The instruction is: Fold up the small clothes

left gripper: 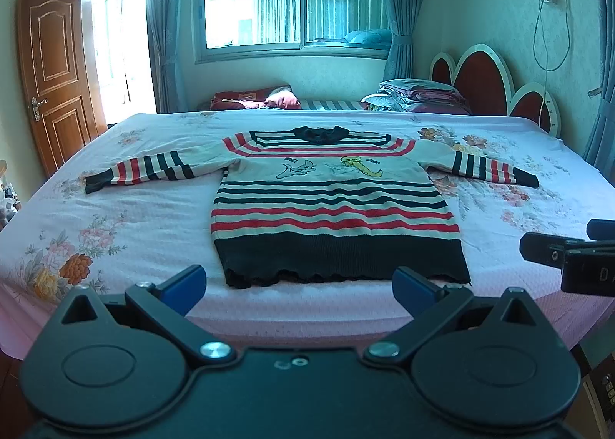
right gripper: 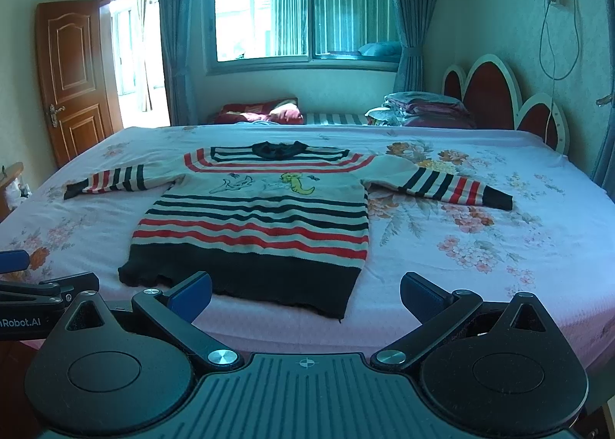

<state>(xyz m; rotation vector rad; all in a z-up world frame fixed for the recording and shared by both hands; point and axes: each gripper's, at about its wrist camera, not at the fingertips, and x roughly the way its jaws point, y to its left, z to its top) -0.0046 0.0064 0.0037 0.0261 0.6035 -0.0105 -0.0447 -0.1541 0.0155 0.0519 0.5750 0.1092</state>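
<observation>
Left gripper (left gripper: 299, 287): jaws spread wide, holding nothing, hovering off the near edge of the bed, short of the hem.
Right gripper (right gripper: 305, 295): jaws likewise apart and empty, level with the left one, near the hem's right corner.
Sweater (left gripper: 330, 204): striped knit, lying flat and face up on the floral bedsheet (left gripper: 127, 216), collar toward the far side, black hem nearest the grippers.
Sleeves: both stretched straight out to the sides, not tucked in.
Progress: apparently at the very start; the garment is spread out, but no fold shows.
Remaining: sleeves to bring inward, then the body to fold over.
</observation>
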